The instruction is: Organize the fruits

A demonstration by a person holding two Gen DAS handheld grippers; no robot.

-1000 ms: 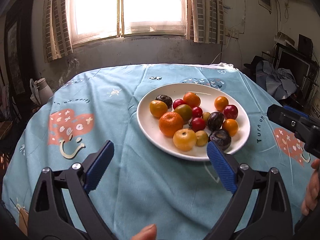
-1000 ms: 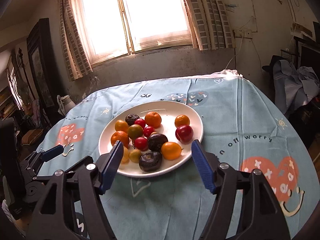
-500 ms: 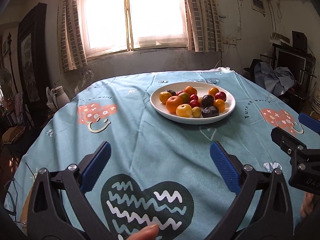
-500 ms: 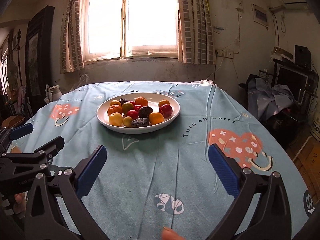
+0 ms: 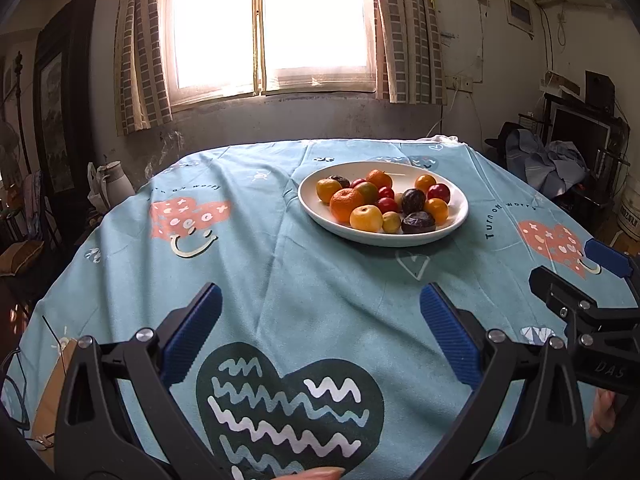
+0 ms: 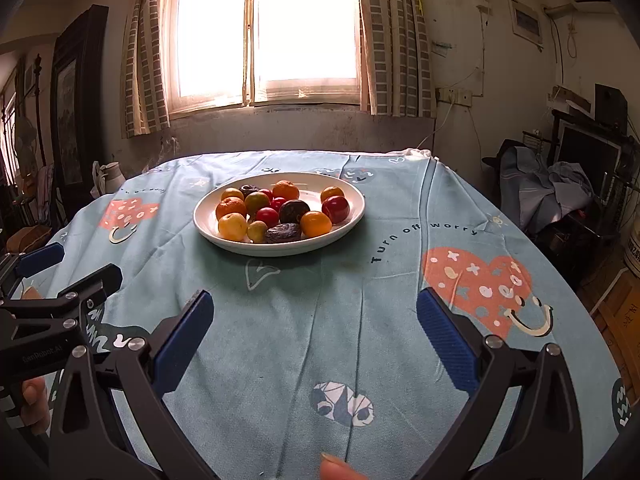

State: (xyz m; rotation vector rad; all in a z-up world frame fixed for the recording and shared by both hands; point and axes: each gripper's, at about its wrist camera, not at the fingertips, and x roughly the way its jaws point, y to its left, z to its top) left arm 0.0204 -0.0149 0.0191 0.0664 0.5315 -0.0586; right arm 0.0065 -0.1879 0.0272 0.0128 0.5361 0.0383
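Observation:
A white plate (image 5: 316, 208) (image 6: 352, 196) holds several small fruits: oranges (image 5: 346, 204), yellow ones (image 5: 365, 218), red ones (image 6: 335, 207) and dark wrinkled ones (image 6: 283, 233). It sits on the far half of the blue tablecloth (image 5: 320, 280). My left gripper (image 5: 318, 322) is open and empty, low over the near cloth, well short of the plate. My right gripper (image 6: 314, 322) is open and empty, also well short of the plate. Each gripper shows at the edge of the other's view: the right (image 5: 576, 286), the left (image 6: 68, 266).
The round table has a patterned cloth with hearts and text (image 6: 476, 284). A white kettle (image 5: 114, 182) stands beyond the left edge. A cluttered shelf with clothes (image 5: 552, 164) is at the right. A window (image 5: 272, 24) is behind.
Both grippers have pulled back from just over the plate to the near side of the table. The plate now looks farther away. Both stayed open.

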